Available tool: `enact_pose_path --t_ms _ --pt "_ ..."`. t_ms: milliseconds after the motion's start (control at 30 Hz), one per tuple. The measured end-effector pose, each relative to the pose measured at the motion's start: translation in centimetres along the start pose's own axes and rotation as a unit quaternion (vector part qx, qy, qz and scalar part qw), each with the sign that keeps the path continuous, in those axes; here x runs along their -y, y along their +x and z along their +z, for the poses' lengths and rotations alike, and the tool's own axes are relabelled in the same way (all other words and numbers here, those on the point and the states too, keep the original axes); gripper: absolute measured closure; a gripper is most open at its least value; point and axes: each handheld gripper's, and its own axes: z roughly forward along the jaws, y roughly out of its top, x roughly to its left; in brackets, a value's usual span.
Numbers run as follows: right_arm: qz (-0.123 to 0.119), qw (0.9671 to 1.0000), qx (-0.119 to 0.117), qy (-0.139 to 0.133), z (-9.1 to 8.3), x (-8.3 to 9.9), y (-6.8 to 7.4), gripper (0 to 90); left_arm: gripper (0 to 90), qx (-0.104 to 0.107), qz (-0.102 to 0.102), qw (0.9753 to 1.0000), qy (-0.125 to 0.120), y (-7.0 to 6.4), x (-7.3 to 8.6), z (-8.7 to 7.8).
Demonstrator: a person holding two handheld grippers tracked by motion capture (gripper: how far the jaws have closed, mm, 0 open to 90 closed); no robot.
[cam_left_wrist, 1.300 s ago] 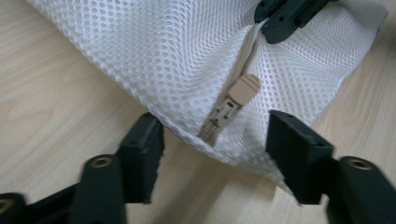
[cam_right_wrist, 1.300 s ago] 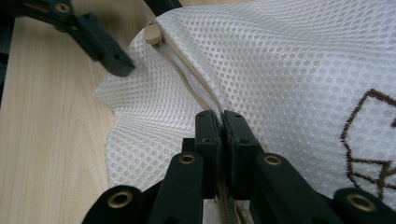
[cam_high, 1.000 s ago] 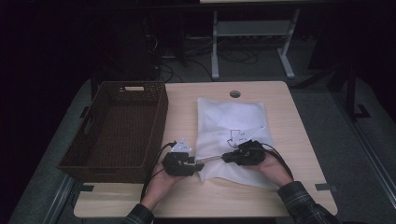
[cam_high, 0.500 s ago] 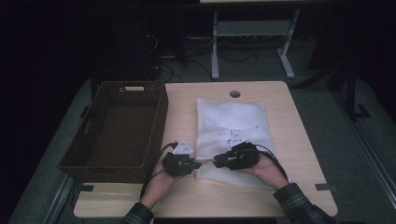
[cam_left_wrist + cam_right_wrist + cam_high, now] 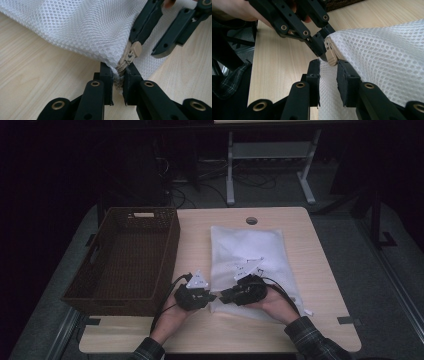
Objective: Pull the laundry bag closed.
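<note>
The left gripper (image 5: 117, 82) pinches the zipper end at the near left corner of the white mesh laundry bag (image 5: 250, 255). The right gripper (image 5: 328, 72) hangs parted around the tan zipper pull (image 5: 331, 57); closing off-centre, it may slip off. The wicker basket (image 5: 125, 255) sits beyond, left.

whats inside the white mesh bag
The mesh bag lies flat on the table, its weave hiding whatever is inside; nothing shows through. The left gripper pinches its zip end, with the tan zip pull just beyond. The basket beside it looks empty.
</note>
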Motion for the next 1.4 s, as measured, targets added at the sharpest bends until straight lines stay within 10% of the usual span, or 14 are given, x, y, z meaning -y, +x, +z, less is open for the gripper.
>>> enact_pose_path --t_ms 1000,1400 --pt "-0.003 0.9999 0.002 0.01 0.57 -0.6 0.34 85.9 79.9 -0.007 0.019 0.9998 0.005 -0.27 0.04 0.1" --pt "0.009 0.9988 0.036 0.032 1.08 -0.38 0.33 86.6 81.9 -0.005 -0.01 0.9998 0.016 -0.07 0.25 0.48"
